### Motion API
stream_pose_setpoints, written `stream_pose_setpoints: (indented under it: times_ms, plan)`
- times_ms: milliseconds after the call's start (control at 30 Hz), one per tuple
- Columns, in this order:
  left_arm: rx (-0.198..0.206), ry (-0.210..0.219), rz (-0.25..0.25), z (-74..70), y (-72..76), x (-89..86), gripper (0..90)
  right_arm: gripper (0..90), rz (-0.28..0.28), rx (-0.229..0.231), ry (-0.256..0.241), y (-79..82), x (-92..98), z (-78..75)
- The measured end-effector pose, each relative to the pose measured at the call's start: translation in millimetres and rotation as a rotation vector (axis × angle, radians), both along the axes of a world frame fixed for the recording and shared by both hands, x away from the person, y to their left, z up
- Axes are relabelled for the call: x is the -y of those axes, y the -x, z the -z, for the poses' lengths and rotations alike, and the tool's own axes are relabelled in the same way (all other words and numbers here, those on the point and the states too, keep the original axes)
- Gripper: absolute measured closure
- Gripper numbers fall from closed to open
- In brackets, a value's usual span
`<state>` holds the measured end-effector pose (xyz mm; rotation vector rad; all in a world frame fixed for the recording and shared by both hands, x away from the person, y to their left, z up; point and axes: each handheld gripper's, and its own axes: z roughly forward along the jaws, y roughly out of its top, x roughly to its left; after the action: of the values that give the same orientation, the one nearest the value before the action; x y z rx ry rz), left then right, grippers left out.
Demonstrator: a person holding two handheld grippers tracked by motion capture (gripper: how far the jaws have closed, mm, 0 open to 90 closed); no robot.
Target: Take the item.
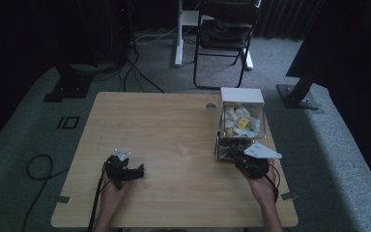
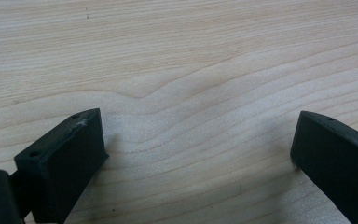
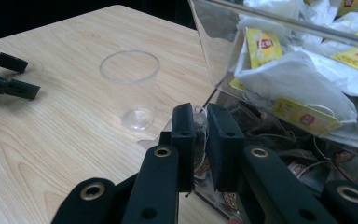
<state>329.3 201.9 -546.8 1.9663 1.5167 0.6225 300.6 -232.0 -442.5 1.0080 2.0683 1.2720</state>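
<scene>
Pinching a tea bag [image 3: 200,140] in my right hand-held gripper [image 3: 201,122] at the dispenser [image 1: 241,104] by the desk's right edge, I risk tearing its string; my left hand-held gripper [image 2: 198,149] rests apart.

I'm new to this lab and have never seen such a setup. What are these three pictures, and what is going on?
A person sits at a wooden table holding a two-jaw gripper in each hand. The high view looks down from above; the other two pictures come from cameras riding on each gripper. The left gripper is open over bare wood. The right gripper is nearly closed at the bottom opening of a clear dispenser full of tea bags, seemingly pinching one by its string or tag. An empty clear cup stands beside the dispenser.
</scene>
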Motion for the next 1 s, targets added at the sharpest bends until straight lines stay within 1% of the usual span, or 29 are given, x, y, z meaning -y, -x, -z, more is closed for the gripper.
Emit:
stream_pose_setpoints:
  times_ms: [433, 1000]
  plan:
    - [0.000, 0.000, -0.001, 0.0, 0.0, 0.0, 3.5, 82.0, -0.028, 0.004, 0.004, -1.9, -12.7, -3.2]
    - [0.000, 0.000, 0.000, 0.0, 0.0, 0.0, 3.6, 82.0, -0.052, 0.012, -0.008, -5.9, -28.1, -7.1]
